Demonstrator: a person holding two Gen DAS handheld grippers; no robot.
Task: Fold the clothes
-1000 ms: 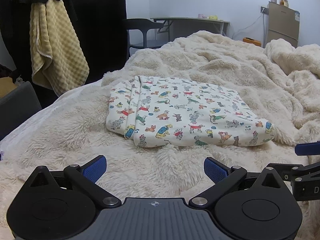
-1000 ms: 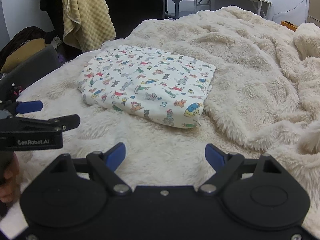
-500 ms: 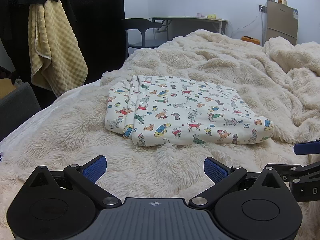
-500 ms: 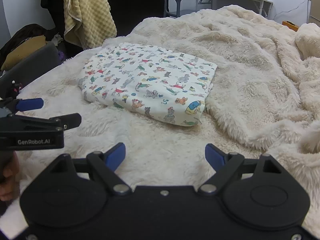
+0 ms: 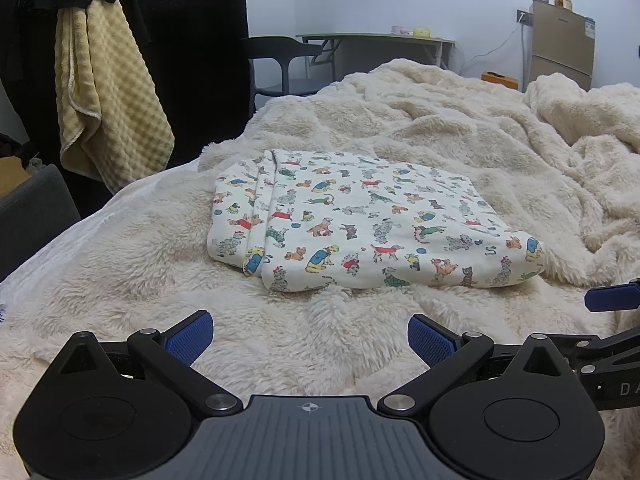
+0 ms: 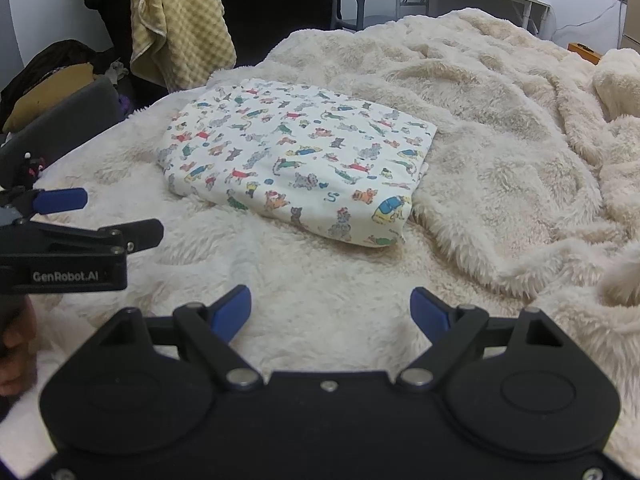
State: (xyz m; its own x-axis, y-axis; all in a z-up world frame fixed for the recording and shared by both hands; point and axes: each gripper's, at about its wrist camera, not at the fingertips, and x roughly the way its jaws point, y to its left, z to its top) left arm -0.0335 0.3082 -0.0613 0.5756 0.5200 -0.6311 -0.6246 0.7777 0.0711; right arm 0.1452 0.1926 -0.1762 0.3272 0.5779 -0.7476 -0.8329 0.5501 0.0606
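Note:
A white garment printed with small coloured animals (image 5: 372,224) (image 6: 296,164) lies folded into a flat rectangle on the cream fleece blanket (image 5: 280,332) (image 6: 500,168). My left gripper (image 5: 310,338) hovers over the blanket in front of the garment's near edge, open, with nothing between its blue pads. My right gripper (image 6: 330,312) is likewise open and empty, short of the garment's near right corner. Each gripper shows at the edge of the other's view: the right one's blue fingertip (image 5: 612,298) and the left one's blue fingertip (image 6: 60,200).
A yellow waffle towel (image 5: 104,100) hangs among dark clothes at the left. A dark chair (image 5: 280,64), a folding table (image 5: 376,40) and a small fridge (image 5: 560,40) stand beyond the bed. Rumpled blanket folds (image 6: 600,128) rise at the right. A hand (image 6: 16,344) holds the left gripper.

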